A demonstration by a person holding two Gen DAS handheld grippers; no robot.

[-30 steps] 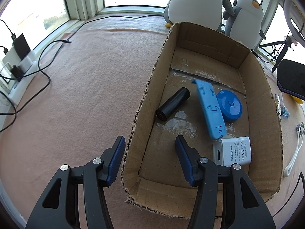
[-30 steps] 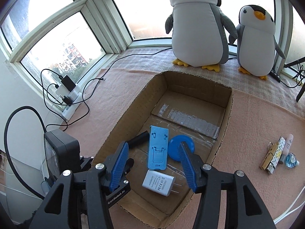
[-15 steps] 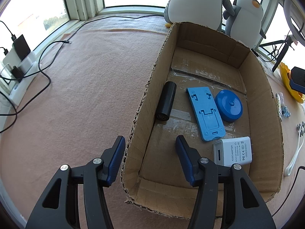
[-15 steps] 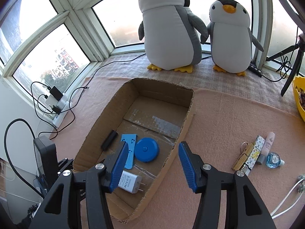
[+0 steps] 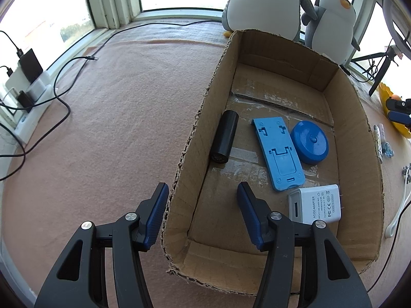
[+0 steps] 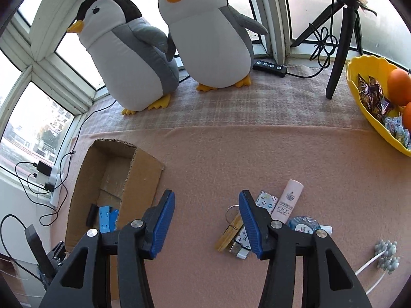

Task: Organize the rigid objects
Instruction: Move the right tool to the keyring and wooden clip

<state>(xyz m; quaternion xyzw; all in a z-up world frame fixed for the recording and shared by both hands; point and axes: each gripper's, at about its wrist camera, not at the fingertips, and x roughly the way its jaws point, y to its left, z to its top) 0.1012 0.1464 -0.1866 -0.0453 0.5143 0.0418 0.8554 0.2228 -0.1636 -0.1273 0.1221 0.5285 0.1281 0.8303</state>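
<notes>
From the left wrist camera, the left gripper (image 5: 201, 187) stands open astride the near left wall of the brown cardboard box (image 5: 359, 141). One pad is just outside the wall and the other inside, gripping nothing. Inside the box lie a black cylinder (image 5: 224, 137) along that wall, a flat blue plastic stand (image 5: 278, 151), a round blue disc (image 5: 309, 141) and a white power adapter (image 5: 316, 205). The pink blanket (image 5: 115, 128) to the left is free but for black cables near the window.

From the right wrist camera, the right gripper (image 6: 206, 196) hangs over bare blanket, its jaws closing with nothing between them. Its right finger half hides a small patterned packet (image 6: 267, 201). Beside the packet lie a pale pink tube (image 6: 287, 202), a wooden clip (image 6: 231, 231) and a small blue-tinted bottle (image 6: 304, 224) partly behind the finger. The box stands well to the left and two plush penguins (image 6: 213, 46) stand behind. A yellow bowl (image 6: 364, 61) is cut off at the right edge.
</notes>
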